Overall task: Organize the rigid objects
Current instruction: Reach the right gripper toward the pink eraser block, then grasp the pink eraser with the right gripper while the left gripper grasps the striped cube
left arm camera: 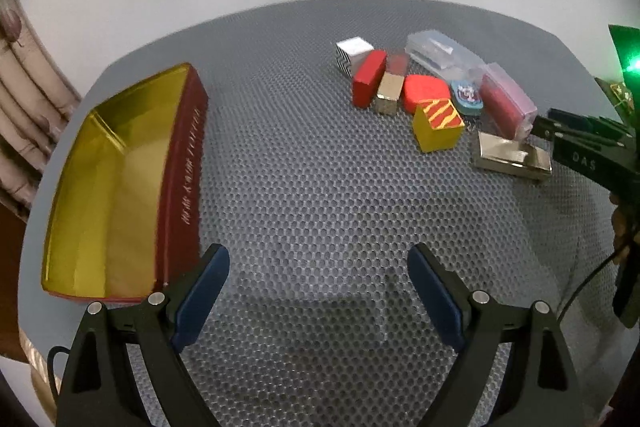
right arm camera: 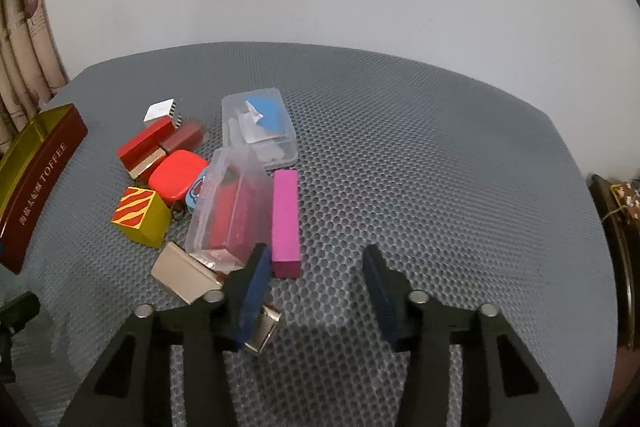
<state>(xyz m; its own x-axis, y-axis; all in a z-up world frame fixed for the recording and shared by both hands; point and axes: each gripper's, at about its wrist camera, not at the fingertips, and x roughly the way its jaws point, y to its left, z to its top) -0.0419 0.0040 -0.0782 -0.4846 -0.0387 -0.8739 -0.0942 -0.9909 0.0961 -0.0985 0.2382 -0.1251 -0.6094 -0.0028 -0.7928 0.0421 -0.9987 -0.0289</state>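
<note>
Left gripper (left arm camera: 318, 275): black angular plastic frame with two fingers, each faced with a dark blue pad (left arm camera: 202, 301).
Left gripper screws: four round silver bolt heads (left arm camera: 157, 298) across the knuckles.
Left gripper cable: thin black wire (left arm camera: 54, 361) looping by the frame's left side.
Right gripper (right arm camera: 316, 279): same black frame, blue pads, silver bolts (right arm camera: 418, 295).
Right gripper markings: pale letters "DAS" (left arm camera: 584, 161) on its black side.
Right gripper cable: thin black wire (left arm camera: 588, 285) trailing beneath.

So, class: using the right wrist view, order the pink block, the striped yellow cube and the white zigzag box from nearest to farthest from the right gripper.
1. Pink block, just ahead of the right gripper
2. Striped yellow cube, left
3. White zigzag box, far left
</note>
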